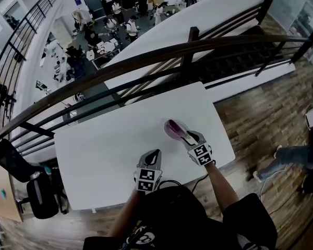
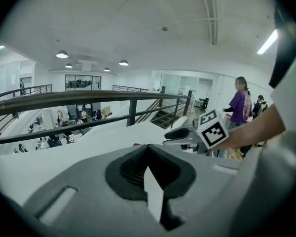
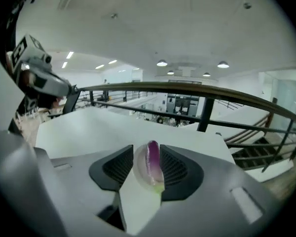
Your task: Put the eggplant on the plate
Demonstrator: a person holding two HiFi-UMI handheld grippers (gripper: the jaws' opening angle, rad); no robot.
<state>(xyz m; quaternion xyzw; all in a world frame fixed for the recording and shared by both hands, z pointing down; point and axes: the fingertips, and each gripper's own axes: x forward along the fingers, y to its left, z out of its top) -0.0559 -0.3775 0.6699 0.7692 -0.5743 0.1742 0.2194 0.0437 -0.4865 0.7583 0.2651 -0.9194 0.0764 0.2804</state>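
Note:
The eggplant (image 3: 152,168) is a small piece with purple skin, a pale cut face and a green end. My right gripper (image 3: 147,154) is shut on it, one dark pad against each side. In the head view the eggplant (image 1: 174,129) hangs just over the right part of the white table (image 1: 104,150), ahead of the right gripper (image 1: 184,135). My left gripper (image 1: 155,155) is beside it, lower and to the left, near the table's front edge. Its jaws (image 2: 148,147) meet at the tip with nothing between them. No plate shows in any view.
A dark handrail (image 1: 146,61) runs along the table's far edge, with a drop to a lower floor behind it. A black chair (image 1: 41,194) stands at the left. Someone's legs (image 1: 281,160) are on the wood floor at the right. A person in purple (image 2: 240,107) stands behind.

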